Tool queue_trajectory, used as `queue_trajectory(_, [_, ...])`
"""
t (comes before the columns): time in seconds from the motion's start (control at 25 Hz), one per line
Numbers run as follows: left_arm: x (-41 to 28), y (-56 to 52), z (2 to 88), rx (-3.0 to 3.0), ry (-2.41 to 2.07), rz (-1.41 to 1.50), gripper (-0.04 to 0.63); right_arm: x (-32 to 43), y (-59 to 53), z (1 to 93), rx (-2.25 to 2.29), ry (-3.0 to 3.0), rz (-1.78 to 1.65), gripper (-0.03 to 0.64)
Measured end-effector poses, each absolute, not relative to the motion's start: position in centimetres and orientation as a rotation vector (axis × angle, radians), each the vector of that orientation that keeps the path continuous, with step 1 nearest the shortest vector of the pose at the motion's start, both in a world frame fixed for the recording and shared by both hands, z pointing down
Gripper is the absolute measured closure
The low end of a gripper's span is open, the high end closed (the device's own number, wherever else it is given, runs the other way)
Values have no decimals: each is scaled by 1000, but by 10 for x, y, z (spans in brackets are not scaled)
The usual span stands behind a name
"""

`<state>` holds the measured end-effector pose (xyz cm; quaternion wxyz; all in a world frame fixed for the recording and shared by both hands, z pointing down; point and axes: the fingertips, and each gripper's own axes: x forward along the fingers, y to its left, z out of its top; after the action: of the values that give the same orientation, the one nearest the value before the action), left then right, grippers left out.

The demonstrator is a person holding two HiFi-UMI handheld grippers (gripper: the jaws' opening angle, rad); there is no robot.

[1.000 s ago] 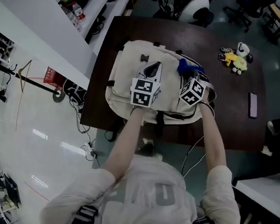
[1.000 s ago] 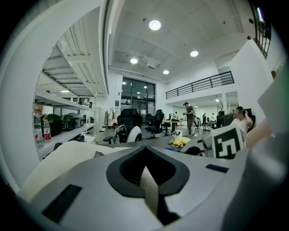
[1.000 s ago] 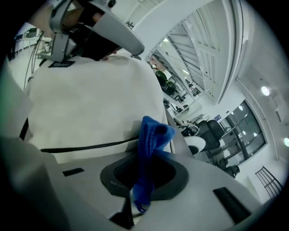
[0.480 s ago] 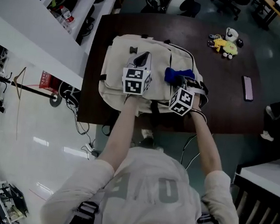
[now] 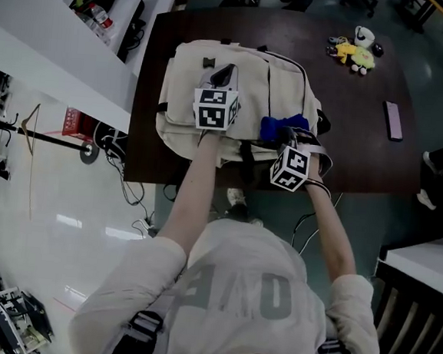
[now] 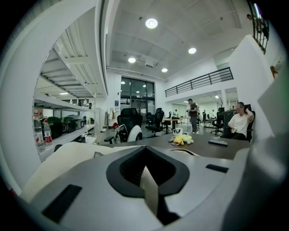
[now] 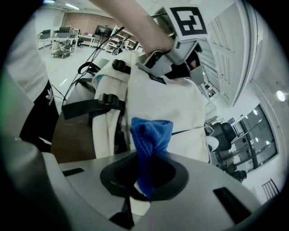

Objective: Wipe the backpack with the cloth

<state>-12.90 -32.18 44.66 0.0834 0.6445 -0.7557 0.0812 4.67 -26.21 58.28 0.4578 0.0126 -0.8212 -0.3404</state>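
Head view: both my arms reach forward from the shoulders over the near edge of the dark table (image 5: 362, 158). The cream backpack (image 5: 192, 77) lies flat on the table's left half. My left forearm runs straight out, and the left gripper (image 5: 226, 76) lies on the middle of the backpack, marker cube up, jaws pointing away from me. My right arm angles slightly outward, and the right gripper (image 5: 290, 140) sits at the backpack's near right corner, its cube just over the table edge. The blue cloth (image 5: 282, 126) bunches at its tip, against the backpack's fabric beside the black straps (image 5: 248, 158). A yellow plush toy (image 5: 349, 52) and a phone (image 5: 394, 120) lie well apart on the right of the table. Left gripper view: my jaws are drawn together, and I can make out nothing between them. The backpack's pale surface shows low at left, directly under the claw. Right gripper view: my jaws are clamped on the blue cloth, which stands up from between them in a folded tuft. The backpack fills the field just beyond it. My left hand and its claw show at top, resting on the bag.
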Motion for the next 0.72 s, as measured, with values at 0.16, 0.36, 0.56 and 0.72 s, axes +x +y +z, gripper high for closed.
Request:
queue_trajectory(0.16, [-129, -321, 446, 1926, -2254, 241, 591, 57, -248, 589, -5, -2015, -826, 574])
queue_trajectory(0.36, [-129, -320, 446, 1934, -2250, 232, 591, 70, -225, 595, -123, -1992, -814, 574])
queue_trajectory(0.56, [-128, -320, 446, 1932, -2250, 237, 591, 72, -228, 578, -254, -2037, -724, 573])
queue_trajectory(0.72, [-126, -321, 446, 1935, -2252, 241, 591, 45, -303, 507, -26, -2123, -787, 572])
